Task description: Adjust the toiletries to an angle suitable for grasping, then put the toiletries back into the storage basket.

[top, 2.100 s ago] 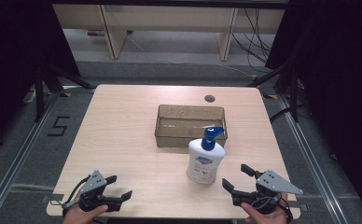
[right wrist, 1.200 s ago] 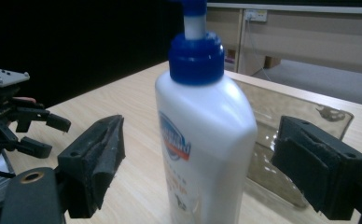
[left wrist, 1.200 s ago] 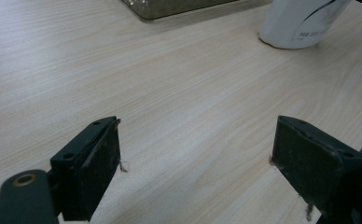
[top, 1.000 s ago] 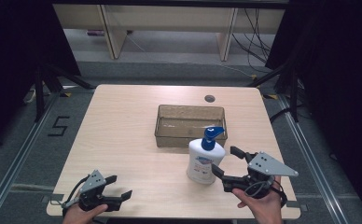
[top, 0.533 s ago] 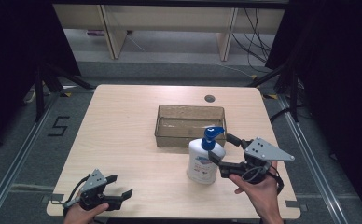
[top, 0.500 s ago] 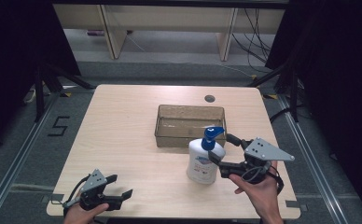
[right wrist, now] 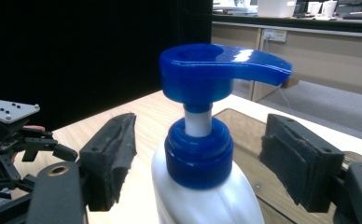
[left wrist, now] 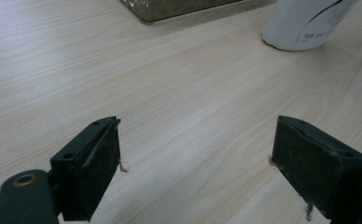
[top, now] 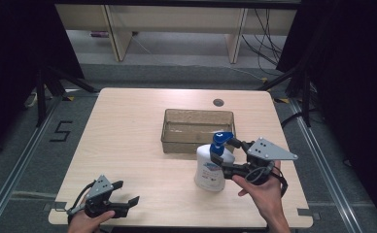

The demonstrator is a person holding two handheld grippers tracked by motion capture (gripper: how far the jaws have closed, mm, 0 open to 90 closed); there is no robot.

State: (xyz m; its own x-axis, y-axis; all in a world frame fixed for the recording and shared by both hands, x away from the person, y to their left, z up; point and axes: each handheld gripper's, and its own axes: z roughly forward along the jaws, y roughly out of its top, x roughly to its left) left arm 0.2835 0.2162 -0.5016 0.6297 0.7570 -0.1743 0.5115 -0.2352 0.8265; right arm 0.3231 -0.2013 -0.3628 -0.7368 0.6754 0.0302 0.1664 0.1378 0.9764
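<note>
Tongs closing round pump bottle neck — no contact yet.

Right tongs (top: 229, 156) sit either side of the blue collar of the white pump bottle (top: 211, 167), jaws have just been closing, still w/ a gap each side in the right gripper view, pads not touching. Bottle stands upright on the surface (top: 128, 145), right of centre, just near of the clear rectangular tray (top: 197, 141), blue pump head (right wrist: 219, 70) on top. Left tongs (top: 123, 199) rest at the near left edge, well apart from bottle — jaws wide, nothing between them but bare wood in the left gripper view.
</note>
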